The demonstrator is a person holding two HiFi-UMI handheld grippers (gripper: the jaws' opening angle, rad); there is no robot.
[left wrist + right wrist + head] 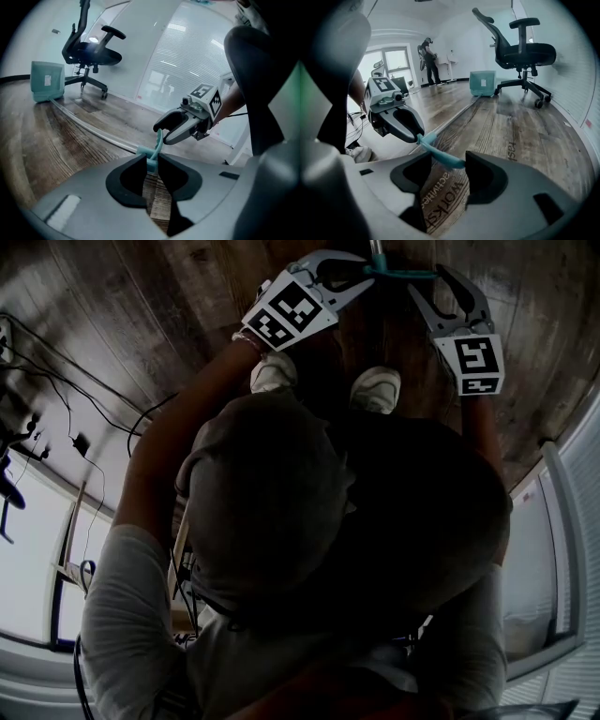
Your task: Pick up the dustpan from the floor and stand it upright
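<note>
**Grip.** The left gripper (151, 161) has its jaws closed part-way onto the slim teal plastic handle grip (401, 275), pinching it just short of the collar where the grip meets the long silvery metal pole (93, 130). The right gripper (448, 157) takes the free end of the same grip. Its jaws stand somewhat wider, with the teal strip lying across the gap and bearing on them, so I judge this a hold as well. The two grippers are just beside each other, tips almost facing.

**Position of the item.** The teal box-shaped dustpan (47, 80) lies well ahead of both grippers at the far end of the pole. It appears to rest on the dark wood-plank floor (37, 154), near the black wheeled office chair (91, 51).

**Governing relation.** The long axis runs from the jaws forward and downward to the pan, at a shallow slope. The left gripper is the nearer to the pan along that axis.

**Assessment.** Lifting is under way and standing upright is not yet achieved. In my judgement the grip end must be carried up and over the pan, which acts as the pivot. The pan may skid on the planks.
</note>
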